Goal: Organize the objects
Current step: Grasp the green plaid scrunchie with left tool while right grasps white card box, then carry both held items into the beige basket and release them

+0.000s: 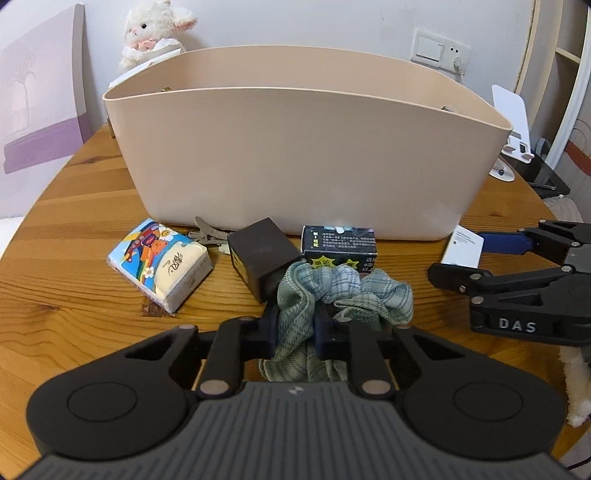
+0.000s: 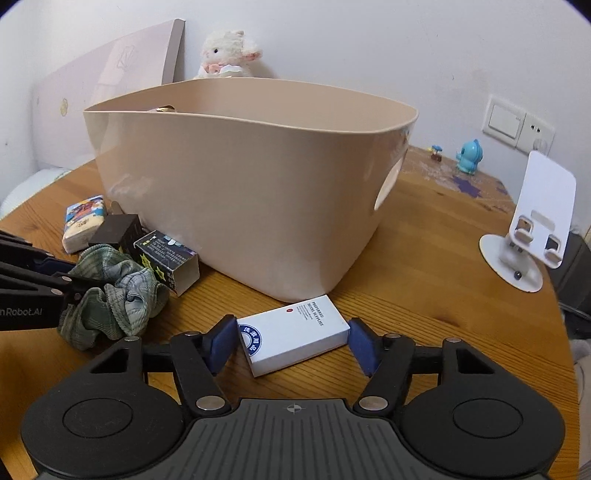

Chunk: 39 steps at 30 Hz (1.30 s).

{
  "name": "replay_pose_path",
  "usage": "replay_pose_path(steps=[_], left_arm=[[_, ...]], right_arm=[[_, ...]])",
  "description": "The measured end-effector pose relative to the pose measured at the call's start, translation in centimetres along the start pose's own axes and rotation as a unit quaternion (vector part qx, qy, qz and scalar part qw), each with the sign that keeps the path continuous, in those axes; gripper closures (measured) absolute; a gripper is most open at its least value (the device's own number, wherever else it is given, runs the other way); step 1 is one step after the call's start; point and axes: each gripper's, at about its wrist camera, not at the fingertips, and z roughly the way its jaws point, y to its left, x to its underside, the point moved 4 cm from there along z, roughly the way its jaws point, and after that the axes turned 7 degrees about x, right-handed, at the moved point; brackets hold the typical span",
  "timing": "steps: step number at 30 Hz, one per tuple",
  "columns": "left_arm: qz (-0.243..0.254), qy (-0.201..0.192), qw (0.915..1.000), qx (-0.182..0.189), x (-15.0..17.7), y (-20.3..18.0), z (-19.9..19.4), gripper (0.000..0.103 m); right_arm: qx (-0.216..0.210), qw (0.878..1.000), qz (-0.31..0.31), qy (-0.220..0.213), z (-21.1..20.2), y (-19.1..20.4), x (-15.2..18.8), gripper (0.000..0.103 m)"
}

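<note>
A tall beige bin (image 1: pixel 306 155) stands on the round wooden table (image 1: pixel 74 288); it also shows in the right wrist view (image 2: pixel 236 192). My left gripper (image 1: pixel 295 325) is shut on a green plaid scrunchie (image 1: pixel 347 291), seen too in the right wrist view (image 2: pixel 114 299). My right gripper (image 2: pixel 293 343) is open, its blue pads either side of a white box (image 2: pixel 295 334) lying flat before the bin; the box also shows in the left wrist view (image 1: pixel 463 247). A tissue pack (image 1: pixel 160 264), a dark brown box (image 1: pixel 260 254) and a black printed box (image 1: pixel 338 249) lie by the bin.
A metal hair clip (image 1: pixel 208 232) lies against the bin's base. A white phone stand (image 2: pixel 532 229) stands at the right. A blue figurine (image 2: pixel 469 157) sits behind it. A plush lamb (image 1: pixel 155 29) and a canvas (image 1: pixel 37 99) lean at the wall.
</note>
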Motion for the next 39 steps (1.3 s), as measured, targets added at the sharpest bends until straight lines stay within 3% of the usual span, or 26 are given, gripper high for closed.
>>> replay_pose_path(steps=[4,12,19,30,39], left_arm=[[0.002,-0.001,1.0,0.001,0.3,-0.1,-0.2,0.089],[0.0,0.001,0.9998,0.02,0.6,-0.1,-1.0,0.091],[0.012,-0.022,0.9993,0.029,0.6,-0.5,-2.9,0.092],[0.029,-0.09,0.9954,0.018,-1.8,0.4,-7.9,0.093],[0.035,-0.147,0.9885,0.007,-5.4,1.5,-10.8,0.092]], right_arm=[[0.003,1.0,0.008,-0.001,-0.3,0.1,0.3,0.041],[0.011,0.999,0.022,-0.029,-3.4,0.1,0.6,0.041],[0.017,0.998,0.025,-0.047,-6.3,0.2,-0.1,0.041],[0.021,0.992,0.042,-0.115,-11.1,-0.1,-3.3,0.041],[0.028,0.984,0.064,-0.161,-12.6,-0.8,-6.9,0.041]])
